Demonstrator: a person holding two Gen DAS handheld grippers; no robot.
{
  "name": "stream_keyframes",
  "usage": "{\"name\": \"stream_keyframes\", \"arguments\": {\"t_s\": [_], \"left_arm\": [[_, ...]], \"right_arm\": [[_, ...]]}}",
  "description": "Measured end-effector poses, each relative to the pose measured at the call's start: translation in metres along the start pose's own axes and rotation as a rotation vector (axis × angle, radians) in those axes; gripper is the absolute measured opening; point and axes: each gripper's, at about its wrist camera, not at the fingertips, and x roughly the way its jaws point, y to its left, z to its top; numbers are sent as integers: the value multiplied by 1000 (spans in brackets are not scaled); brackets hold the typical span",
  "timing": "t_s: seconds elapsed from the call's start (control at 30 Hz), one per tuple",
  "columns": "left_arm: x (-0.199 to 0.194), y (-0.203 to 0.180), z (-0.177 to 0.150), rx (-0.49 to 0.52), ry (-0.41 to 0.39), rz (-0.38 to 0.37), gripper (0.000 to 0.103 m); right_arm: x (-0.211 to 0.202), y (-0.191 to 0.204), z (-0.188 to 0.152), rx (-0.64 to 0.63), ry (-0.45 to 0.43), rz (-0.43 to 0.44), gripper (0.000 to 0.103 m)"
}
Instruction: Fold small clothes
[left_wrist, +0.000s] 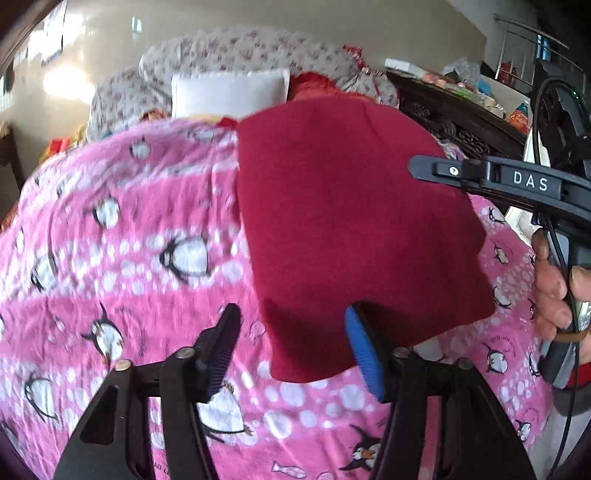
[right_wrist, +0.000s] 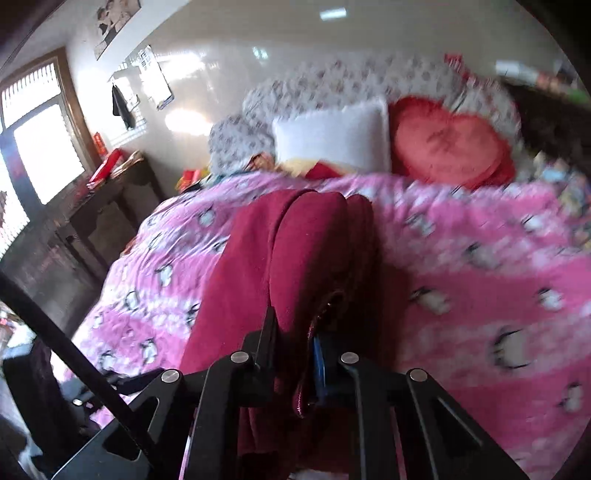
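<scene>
A dark red knit cloth (left_wrist: 343, 221) is spread above a pink penguin blanket (left_wrist: 122, 258) on a bed. My left gripper (left_wrist: 291, 317) is open. The cloth's lower left corner lies between its black left finger (left_wrist: 225, 332) and its blue-padded right finger (left_wrist: 364, 354), and neither pad presses on it. In the right wrist view my right gripper (right_wrist: 293, 338) is shut on a bunched fold of the same red cloth (right_wrist: 306, 251), which drapes away over the blanket (right_wrist: 480, 280). A hand (left_wrist: 554, 288) holds the right gripper at the cloth's right edge in the left wrist view.
A white pillow (right_wrist: 332, 136), a red heart cushion (right_wrist: 450, 147) and floral bedding (right_wrist: 351, 81) lie at the head of the bed. A dark wooden cabinet (right_wrist: 110, 206) stands by the window. A cluttered dark table (left_wrist: 454, 107) is on the other side.
</scene>
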Motion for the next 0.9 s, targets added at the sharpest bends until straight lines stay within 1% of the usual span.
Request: {"name": "stream_keyframes", "arguments": {"t_s": [0.03, 0.1, 0.13, 0.17, 0.2, 0.27, 0.3, 0.4, 0.47, 0.57, 0.63, 0.67, 0.7, 0.73, 0.77, 0.83, 0.9], "left_arm": [[1, -3, 0, 5, -12, 7, 73], [14, -7, 0, 8, 6, 19, 74], [26, -8, -3, -2, 43, 28, 74], [35, -7, -5, -13, 72, 36, 74], [42, -5, -7, -30, 98, 40, 74], [37, 2, -6, -56, 101, 23, 74], [31, 4, -3, -56, 90, 28, 74], [13, 8, 7, -53, 28, 71, 74], [11, 9, 20, -61, 16, 97, 74], [26, 9, 38, -79, 22, 130, 74], [36, 10, 45, -83, 19, 156, 75], [43, 10, 47, -82, 20, 171, 79], [50, 9, 49, -77, 28, 182, 81], [57, 9, 51, -73, 37, 185, 84], [61, 10, 52, -75, 41, 186, 86], [66, 9, 51, -74, 38, 202, 87], [65, 5, 51, -54, 29, 221, 87]], "right_arm": [[-2, -3, 1, -10, 3, -24, 16], [9, -13, -3, -15, 30, -122, 16], [22, -16, -8, -18, 60, -145, 17], [31, -18, -12, -16, 76, -141, 20], [35, -19, -16, -7, 62, -133, 25], [24, -24, -15, 21, 45, -112, 35], [15, -26, -13, 37, 40, -108, 42], [-21, -19, -7, 23, -52, -110, 42], [-28, -6, -6, -15, -68, -84, 42], [-11, 8, -1, -58, -49, -87, 41], [12, 6, 2, -53, -16, -126, 35], [25, 1, 3, -48, 7, -153, 34], [36, -6, 2, -40, 30, -169, 30], [49, -13, 1, -26, 53, -178, 30], [59, -20, 0, -15, 58, -183, 30], [65, -28, 0, -7, 43, -164, 30], [57, -28, 0, -4, 41, -147, 30]]}}
